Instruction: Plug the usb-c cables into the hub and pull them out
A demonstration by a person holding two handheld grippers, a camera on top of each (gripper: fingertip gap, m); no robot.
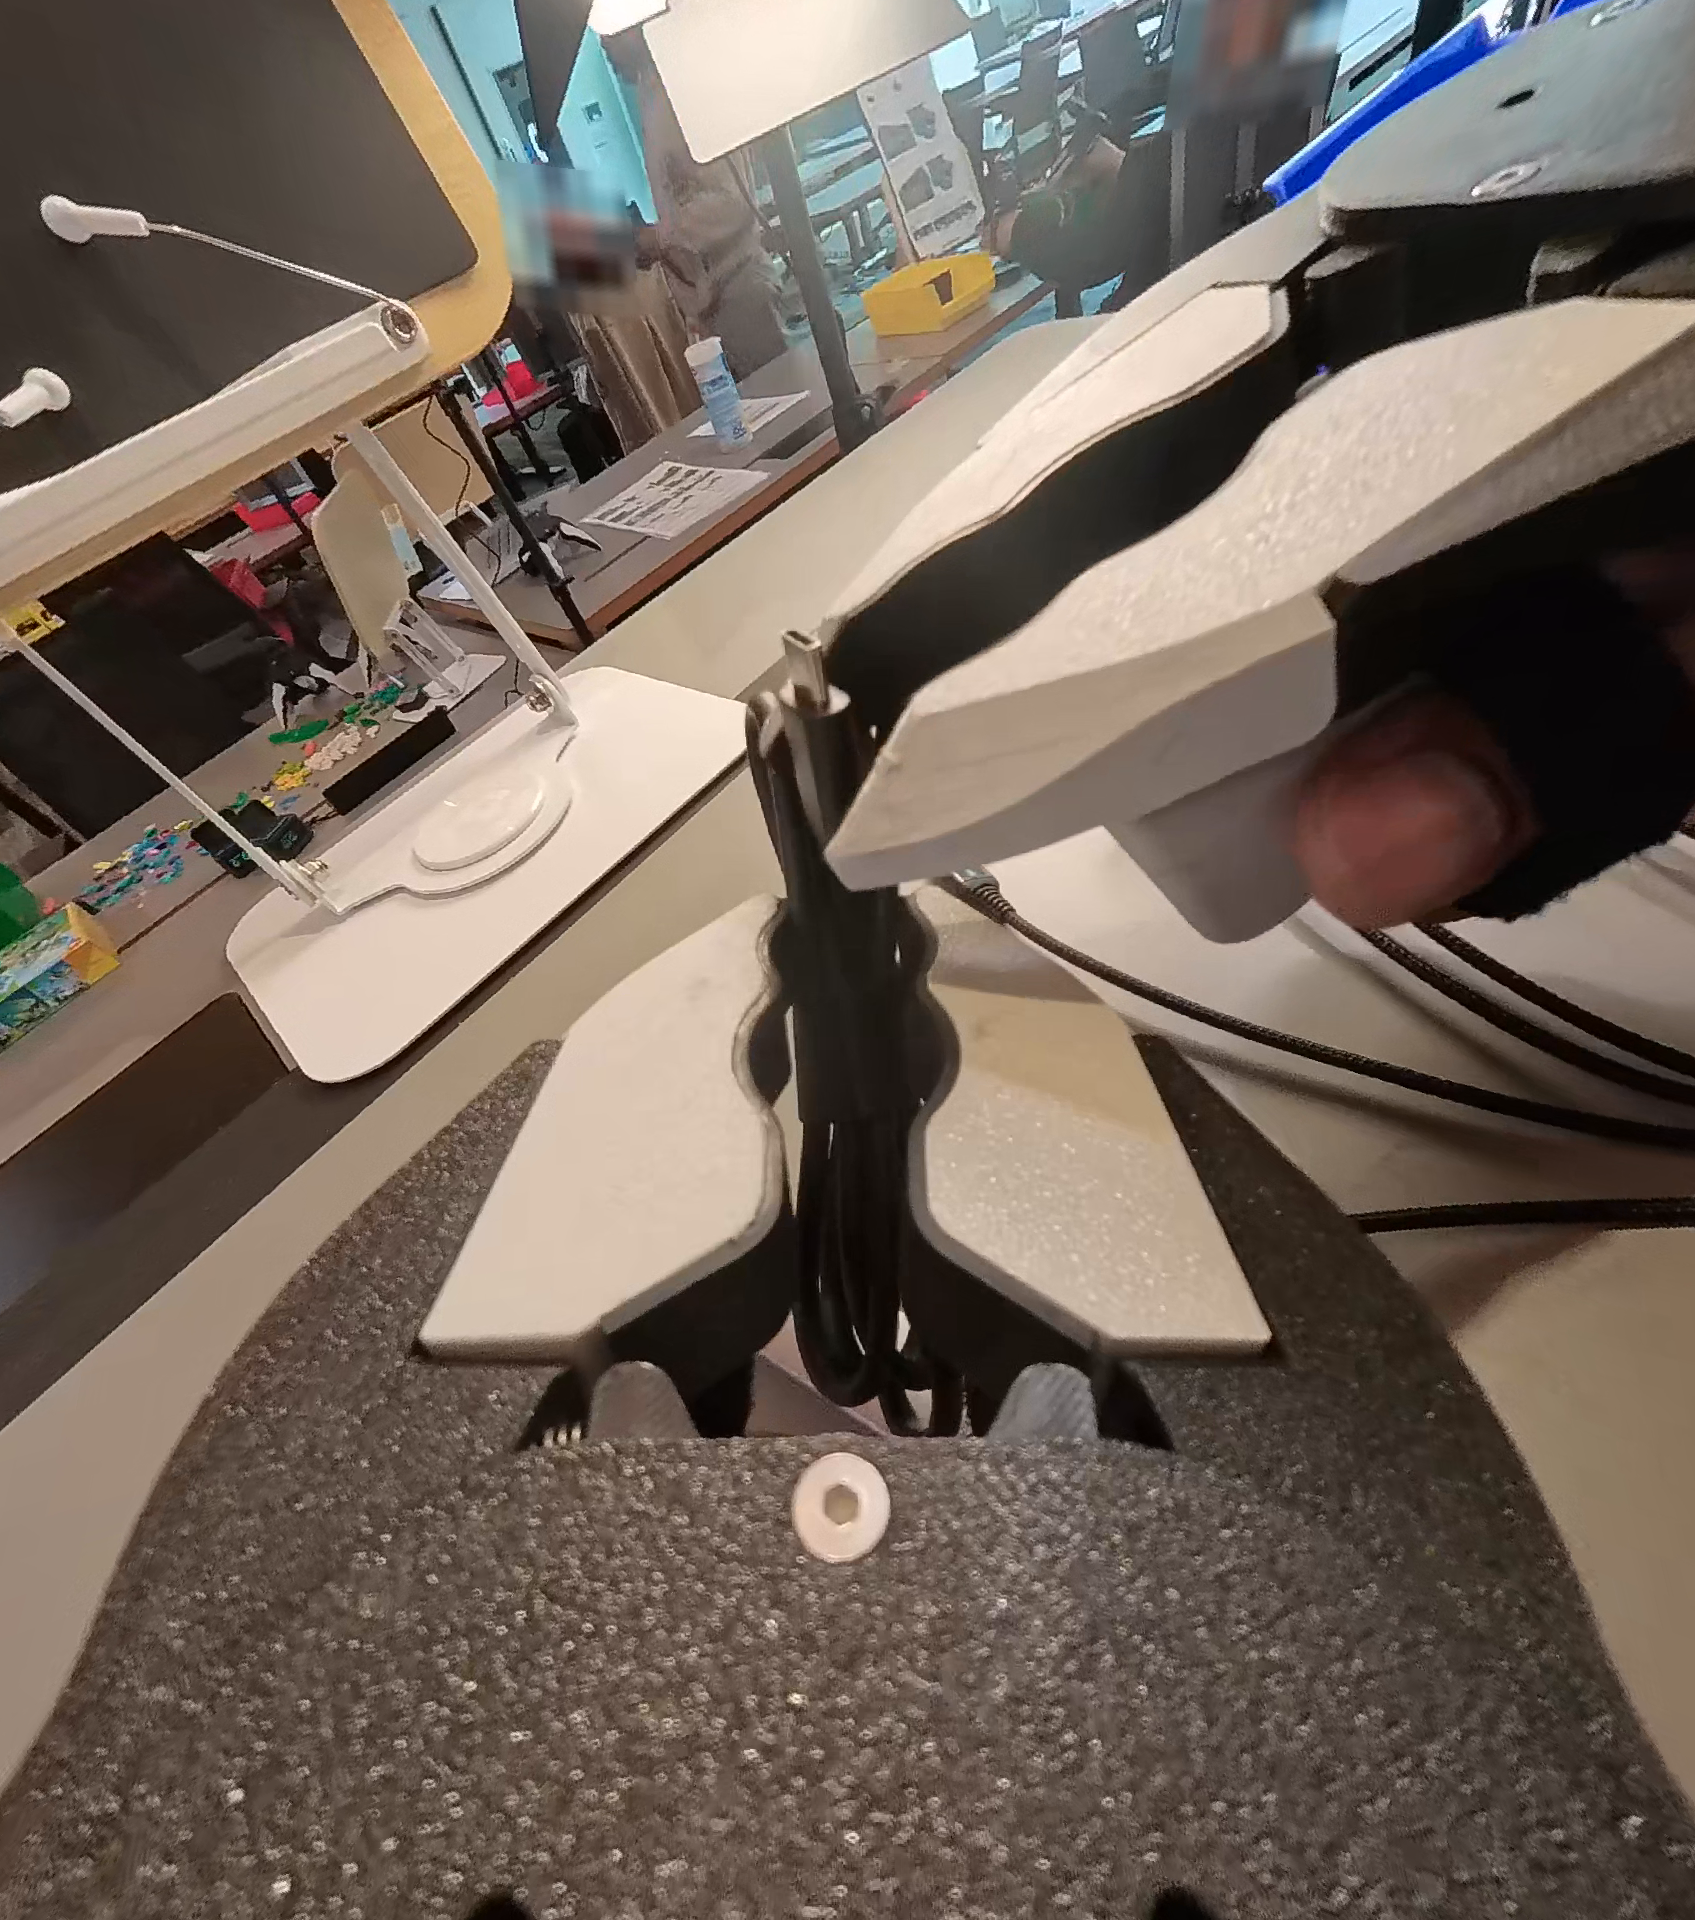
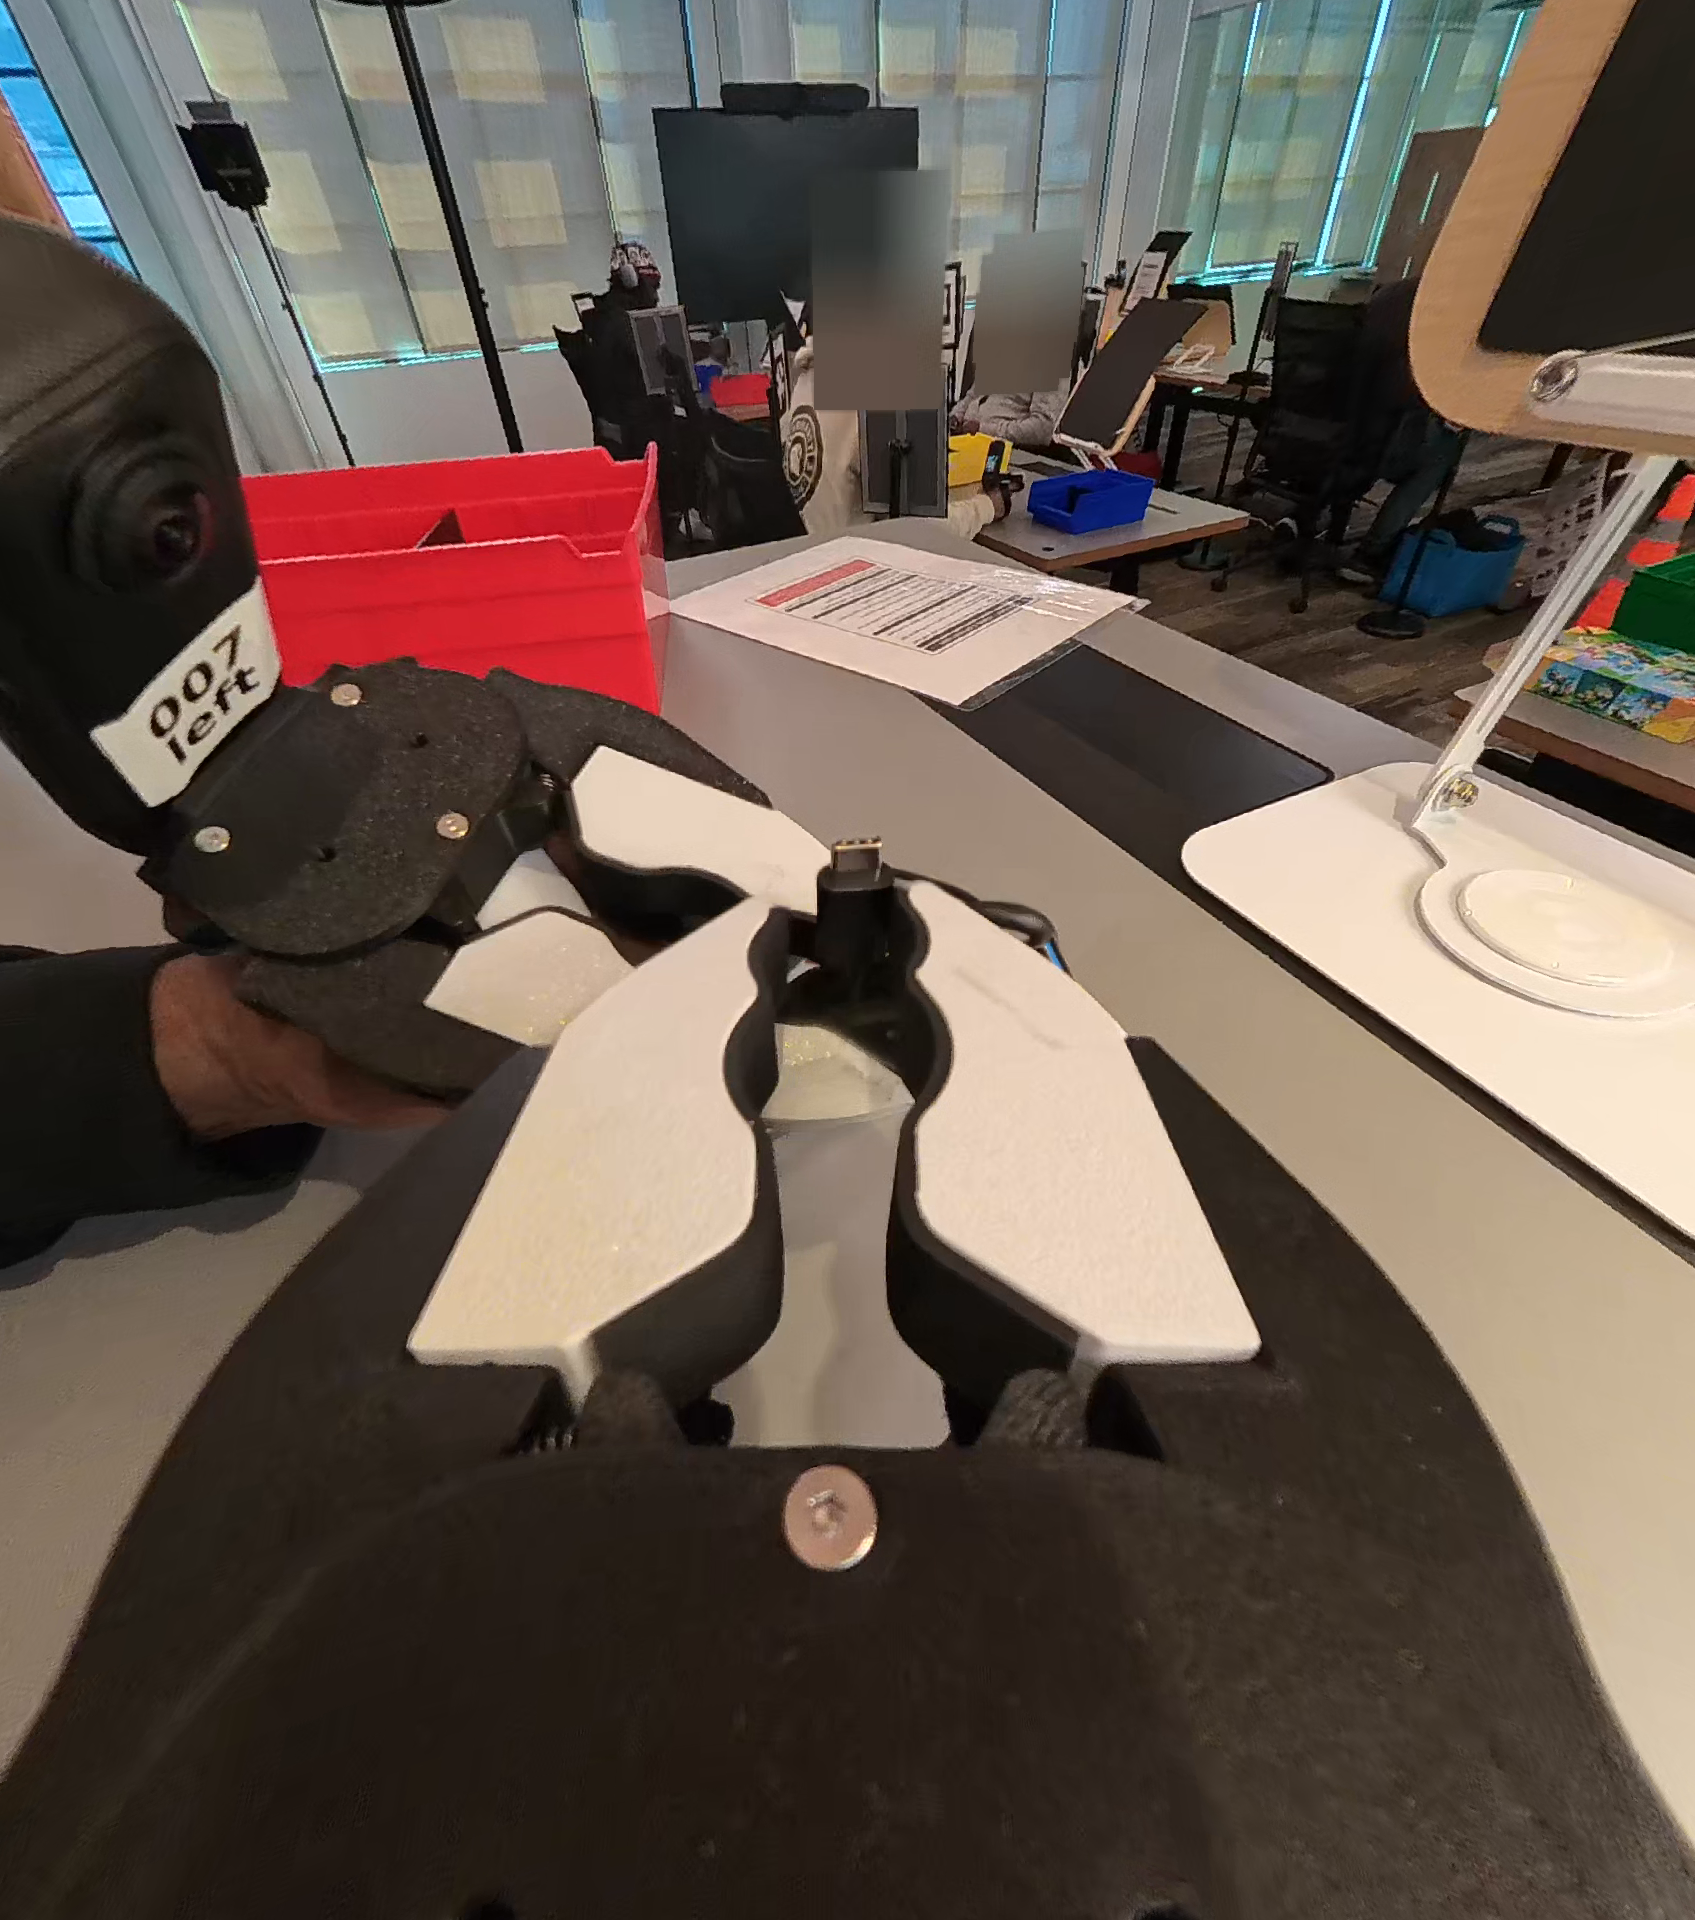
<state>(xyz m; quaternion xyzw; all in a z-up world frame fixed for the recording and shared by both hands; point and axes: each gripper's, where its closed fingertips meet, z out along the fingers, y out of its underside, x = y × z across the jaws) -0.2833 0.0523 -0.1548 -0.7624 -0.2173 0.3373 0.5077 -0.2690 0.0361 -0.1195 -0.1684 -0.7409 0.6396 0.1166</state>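
So the left gripper point(image 1: 848, 935) is clamped on a coiled bundle of black cable point(image 1: 843, 1122), the strands running up between its fingers. The right gripper point(image 2: 838, 930) is pinching the black usb-c plug point(image 2: 848, 883) at its tips, metal end poking up past them. In the left wrist view that same right gripper point(image 1: 858, 748) comes in from the upper right, with the plug point(image 1: 807, 681) sticking out at its tip just above the bundle. A gloved hand point(image 1: 1508, 769) is holding it, bare thumb showing.

A few braided black cables point(image 1: 1394, 1060) trail across the grey surface point(image 1: 1601, 1403) off to the right. Can't spot the hub in either view. A white stand base point(image 2: 1508, 997) sits on the surface nearby, and there's a red bin point(image 2: 469, 582) behind the left gripper point(image 2: 594, 914) in the right wrist view.
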